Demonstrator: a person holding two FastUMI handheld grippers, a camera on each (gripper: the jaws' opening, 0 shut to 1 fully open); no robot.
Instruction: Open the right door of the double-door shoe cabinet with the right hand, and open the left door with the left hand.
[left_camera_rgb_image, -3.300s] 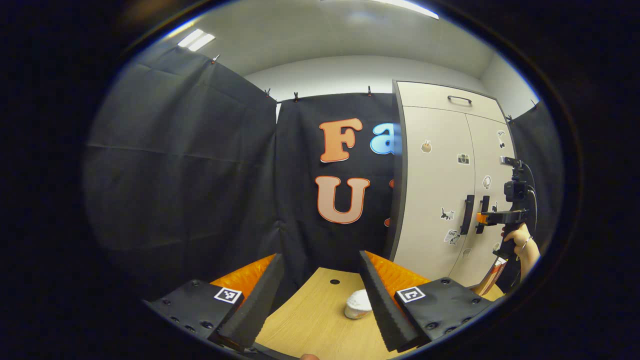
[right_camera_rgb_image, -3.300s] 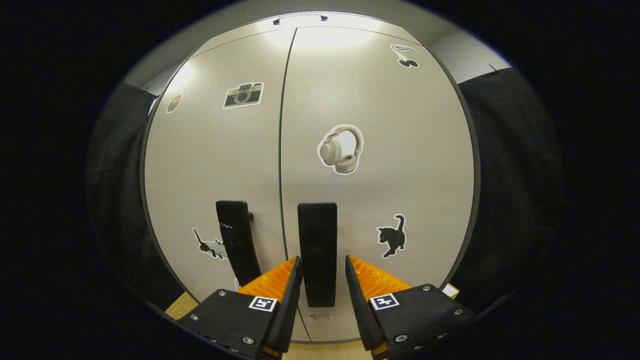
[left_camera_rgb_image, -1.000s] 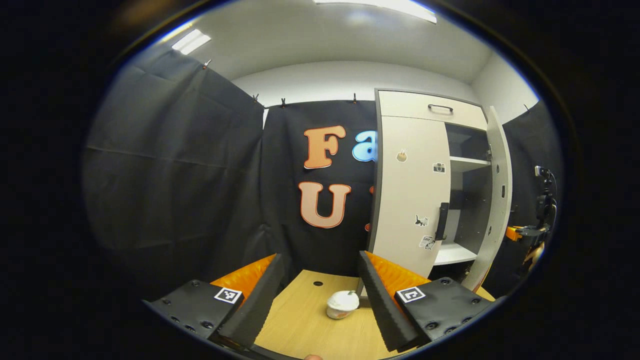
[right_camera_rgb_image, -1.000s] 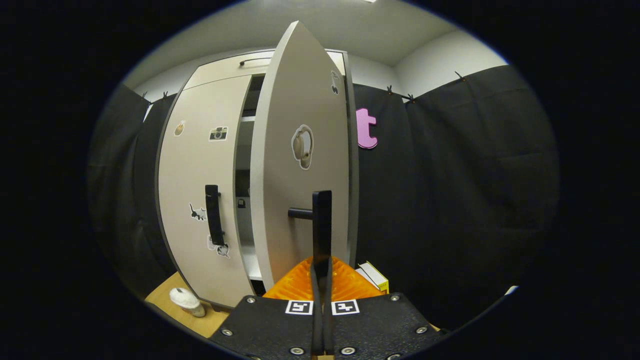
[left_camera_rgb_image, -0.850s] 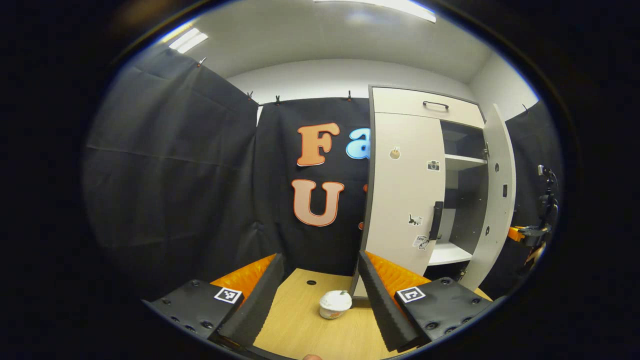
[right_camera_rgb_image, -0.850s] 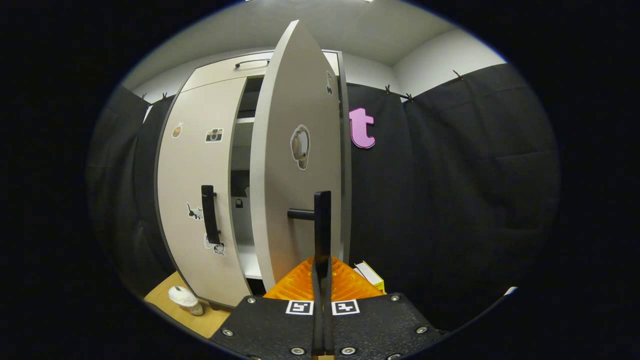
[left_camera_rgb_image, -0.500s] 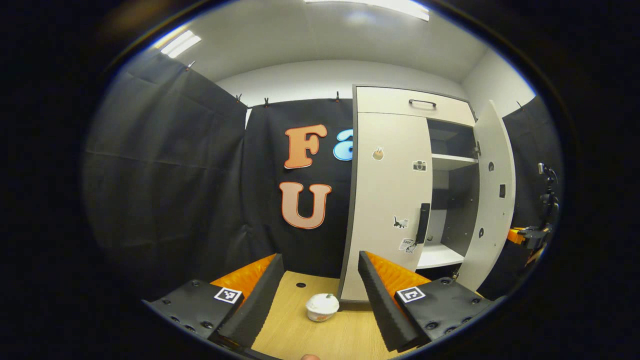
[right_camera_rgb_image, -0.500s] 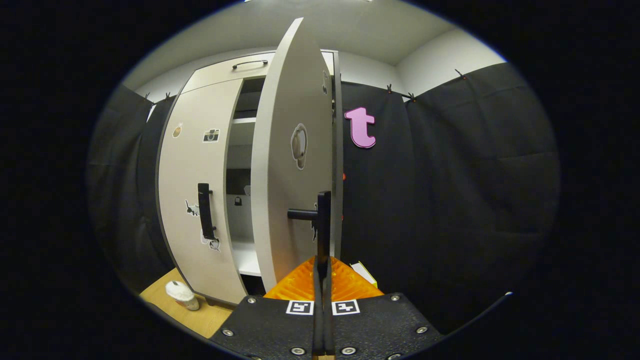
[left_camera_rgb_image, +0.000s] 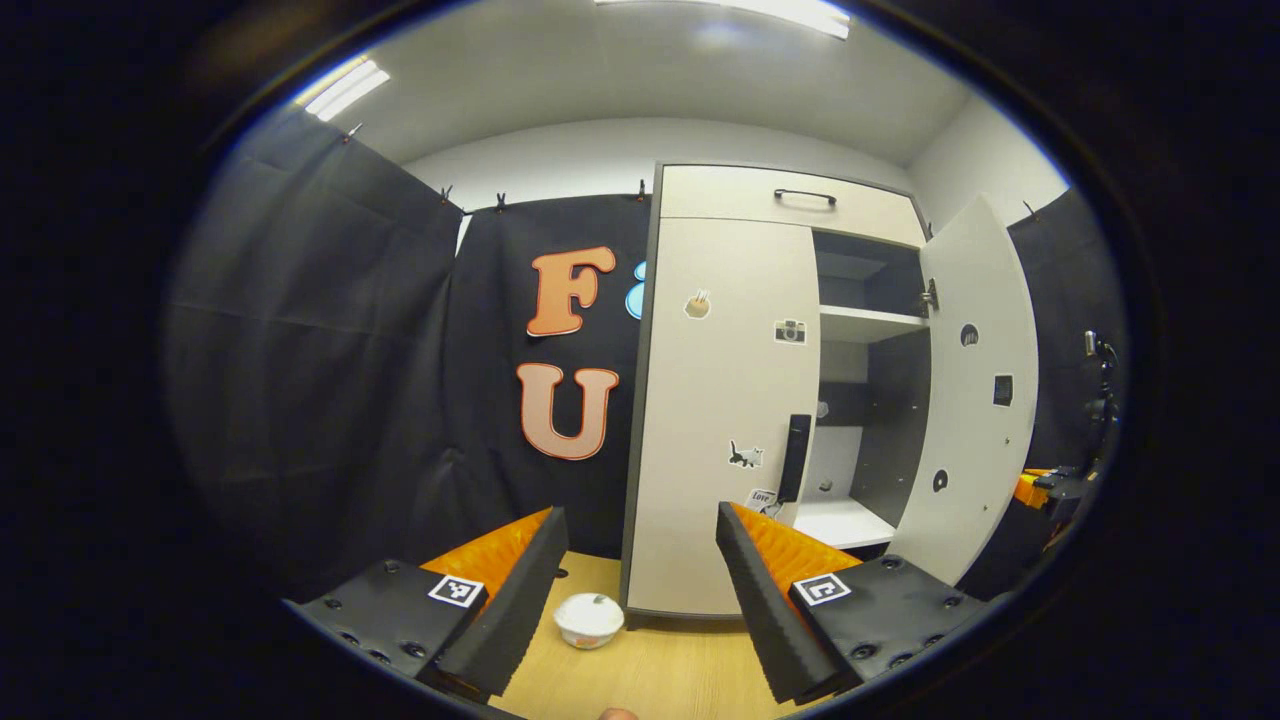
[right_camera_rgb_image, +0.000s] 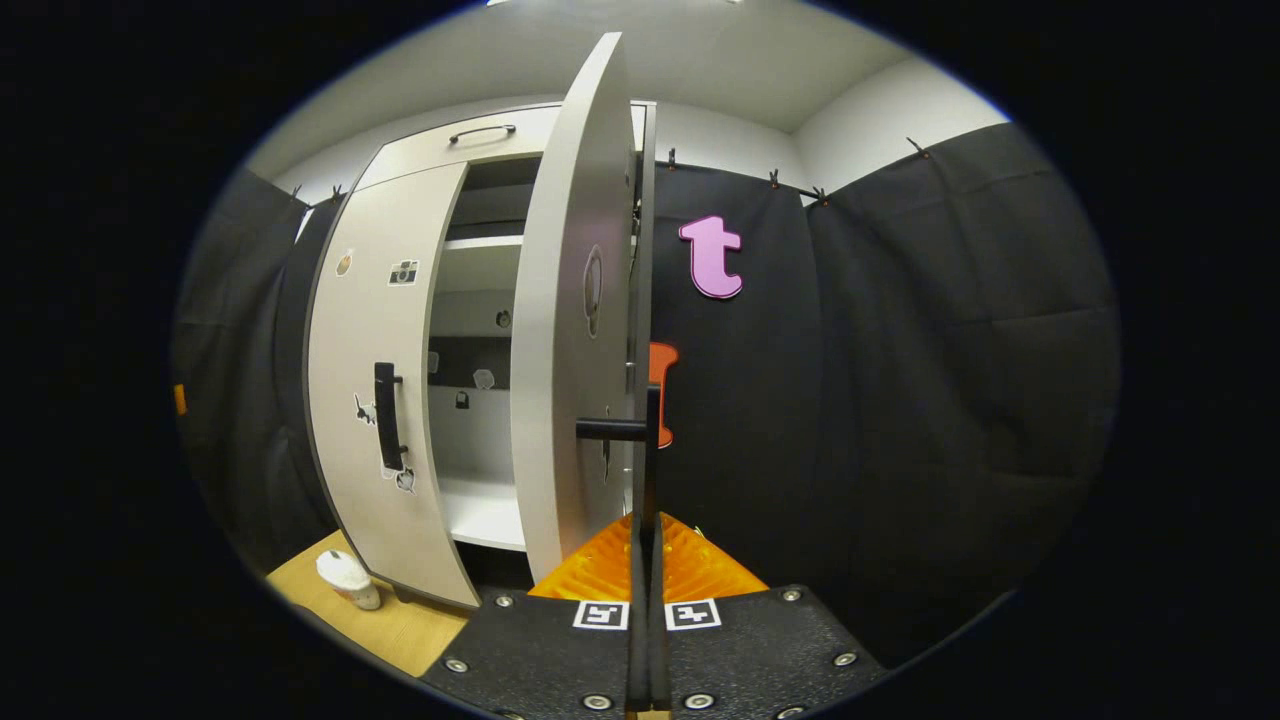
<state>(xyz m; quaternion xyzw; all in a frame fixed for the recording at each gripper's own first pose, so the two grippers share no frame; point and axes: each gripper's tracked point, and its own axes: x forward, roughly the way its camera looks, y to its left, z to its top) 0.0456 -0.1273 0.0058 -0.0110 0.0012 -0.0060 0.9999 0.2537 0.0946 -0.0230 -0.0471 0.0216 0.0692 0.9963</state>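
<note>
The beige shoe cabinet's left door (left_camera_rgb_image: 725, 400) is closed, and its black handle (left_camera_rgb_image: 797, 458) stands above my right fingertip. My left gripper (left_camera_rgb_image: 640, 590) is open and holds nothing, some way short of that door. The right door (right_camera_rgb_image: 570, 330) stands swung wide, nearly edge-on in the right gripper view. My right gripper (right_camera_rgb_image: 645, 545) is shut on the right door's black handle (right_camera_rgb_image: 650, 450). The closed left door (right_camera_rgb_image: 365, 400) and its handle (right_camera_rgb_image: 386, 415) lie to the left there. The right gripper (left_camera_rgb_image: 1050, 488) also shows far right, behind the open door (left_camera_rgb_image: 975, 400).
A white lidded cup (left_camera_rgb_image: 589, 620) stands on the wooden surface (left_camera_rgb_image: 650, 680) near the cabinet's left front corner; the same cup (right_camera_rgb_image: 345, 578) is at lower left in the right gripper view. Inside are white shelves (right_camera_rgb_image: 480, 510). Black cloth walls surround the cabinet.
The right door has swung further open with my right gripper shut on its handle. The left gripper has turned towards the cabinet, so the left door's handle now sits nearer its fingers.
</note>
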